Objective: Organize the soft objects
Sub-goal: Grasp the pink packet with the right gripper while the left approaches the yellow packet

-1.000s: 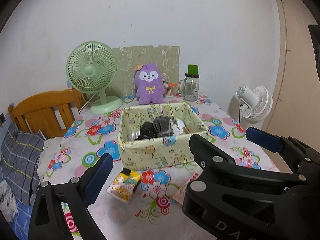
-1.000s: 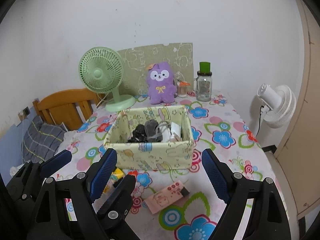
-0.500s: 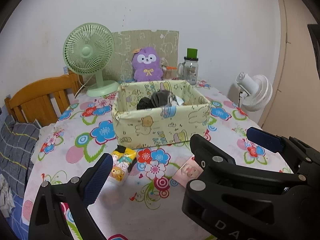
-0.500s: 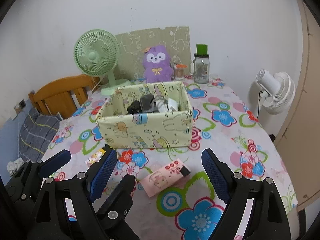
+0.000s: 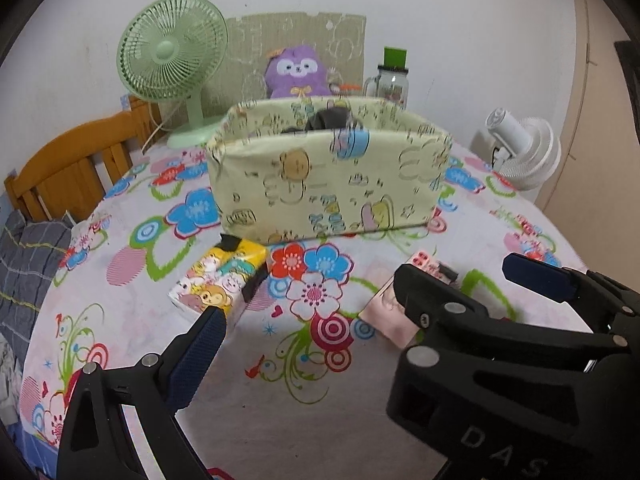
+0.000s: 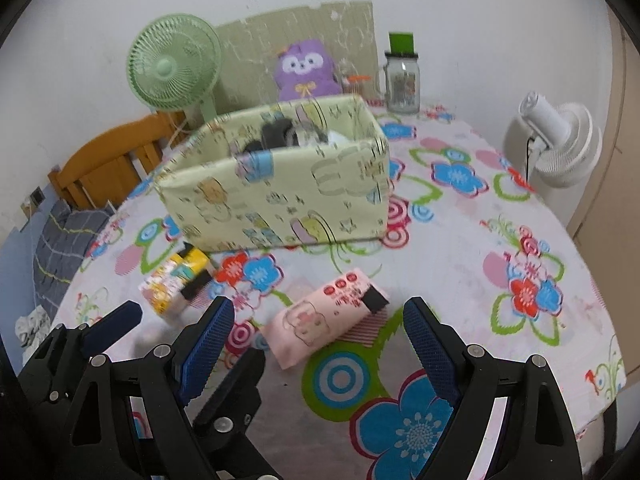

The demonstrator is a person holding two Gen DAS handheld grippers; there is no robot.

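Note:
A pale yellow fabric box (image 5: 328, 184) (image 6: 280, 196) with dark soft items inside stands mid-table. A yellow tissue pack (image 5: 220, 276) (image 6: 176, 280) lies in front of its left corner. A pink tissue pack (image 6: 324, 320) (image 5: 384, 308) lies in front of its right half. My right gripper (image 6: 320, 348) is open and empty, low over the table, just short of the pink pack. My left gripper (image 6: 168, 336) is open and empty, near the yellow pack; in its own view its left finger (image 5: 196, 356) sits just before that pack.
A green desk fan (image 6: 176, 68), a purple plush (image 6: 306, 70) and a glass jar with a green lid (image 6: 402, 76) stand at the table's back by the wall. A white fan (image 6: 556, 140) stands beyond the right edge. A wooden chair (image 6: 112, 164) is at the left.
Both grippers have dropped lower and moved forward toward the table, so the box and both tissue packs are nearer. Both stay open. Nothing on the table has moved.

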